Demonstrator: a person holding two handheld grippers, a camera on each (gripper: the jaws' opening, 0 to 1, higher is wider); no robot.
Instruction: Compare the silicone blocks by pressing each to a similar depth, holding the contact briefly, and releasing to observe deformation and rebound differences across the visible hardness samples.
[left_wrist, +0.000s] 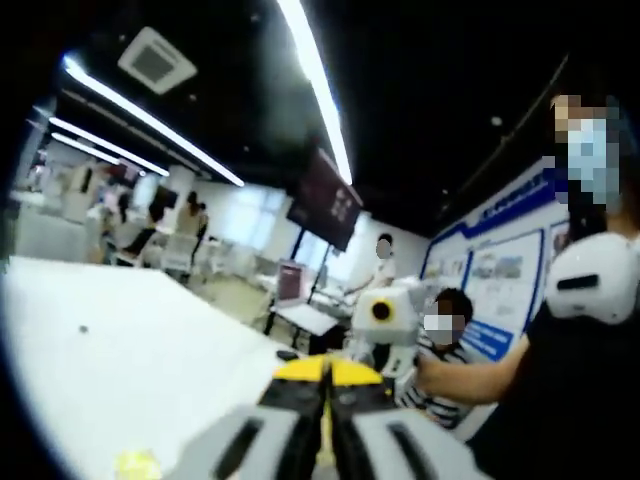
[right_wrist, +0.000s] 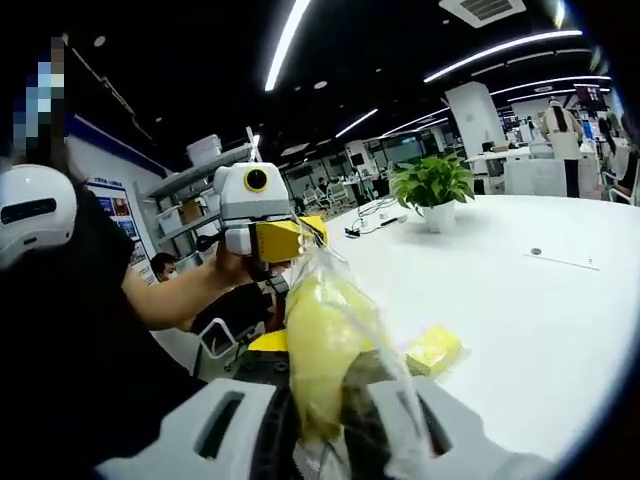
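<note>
Raised off the white table (right_wrist: 560, 330), right gripper (right_wrist: 330, 420) jaws clamping a bagged yellow block (right_wrist: 325, 350); left gripper (left_wrist: 325, 415) jaws closed, empty.

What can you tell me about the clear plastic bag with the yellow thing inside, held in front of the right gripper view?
The clear, crinkled plastic bag holds a pale yellow, soft-looking block. It stands roughly upright between the right gripper jaws, which close on its lower part. Its twisted top reaches towards the yellow jaws of the left gripper; whether they pinch it cannot be told. It hangs above the white table, apart from the small yellow block lying there.
</note>
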